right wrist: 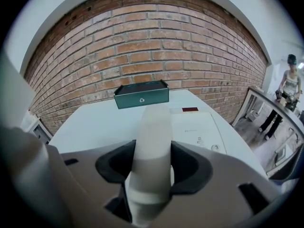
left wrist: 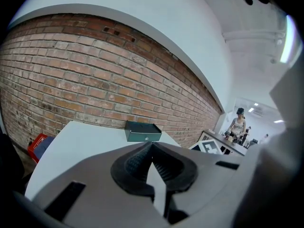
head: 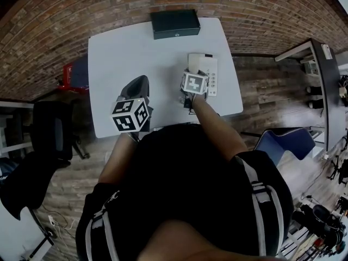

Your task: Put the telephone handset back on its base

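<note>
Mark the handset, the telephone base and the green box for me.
handset (right wrist: pixel 151 146), right gripper view, middle of its white body
telephone base (right wrist: pixel 199 129), right gripper view, its top face
green box (right wrist: pixel 141 98), right gripper view, its front face

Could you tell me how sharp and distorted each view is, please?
Head view: strong fisheye, the brick wall bows. Left gripper view: upper right washed out by glare. Right gripper view: handset blurred close up, box sharp.

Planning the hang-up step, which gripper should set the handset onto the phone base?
Right. The right gripper grips the handset, with the base just ahead; the left gripper is shut and empty.
</note>
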`<state>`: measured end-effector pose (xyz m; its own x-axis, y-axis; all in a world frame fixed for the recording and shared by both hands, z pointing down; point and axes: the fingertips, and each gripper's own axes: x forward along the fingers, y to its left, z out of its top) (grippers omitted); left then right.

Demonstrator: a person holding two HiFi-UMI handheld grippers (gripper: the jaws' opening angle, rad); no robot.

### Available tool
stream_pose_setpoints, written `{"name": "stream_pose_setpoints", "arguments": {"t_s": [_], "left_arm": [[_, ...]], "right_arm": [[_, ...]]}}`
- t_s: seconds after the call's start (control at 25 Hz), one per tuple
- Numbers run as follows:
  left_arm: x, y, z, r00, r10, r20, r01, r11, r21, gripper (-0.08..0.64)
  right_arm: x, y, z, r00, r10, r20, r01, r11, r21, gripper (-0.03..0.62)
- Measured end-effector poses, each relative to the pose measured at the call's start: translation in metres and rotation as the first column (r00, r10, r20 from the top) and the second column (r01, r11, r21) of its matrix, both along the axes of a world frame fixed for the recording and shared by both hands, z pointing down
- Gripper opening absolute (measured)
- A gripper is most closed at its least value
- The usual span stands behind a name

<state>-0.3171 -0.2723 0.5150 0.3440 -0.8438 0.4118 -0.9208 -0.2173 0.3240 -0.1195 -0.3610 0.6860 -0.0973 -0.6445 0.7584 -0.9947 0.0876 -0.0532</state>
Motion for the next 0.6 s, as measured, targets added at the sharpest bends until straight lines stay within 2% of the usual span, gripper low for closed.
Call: {"name": "stream_pose_setpoints", "arguments": {"t_s": [0.4,0.6], "left_arm": [[-0.004,0.008,-0.003,1.0,-0.003,-0.002,0.003,1.0,0.011,0.002],[-0.006,0.012,-0.003,1.0,-0.006,-0.007,0.006,1.0,0.013,0.002]], "right_arm": [[-0.004,-0.003,0.012,0.999,-0.02,0.025,0.021,1.0,-0.008,0.204],[-0.002,-0.005,0.003,0.999,-0.019,0.038,0.017,0.999,0.037,0.212]]}}
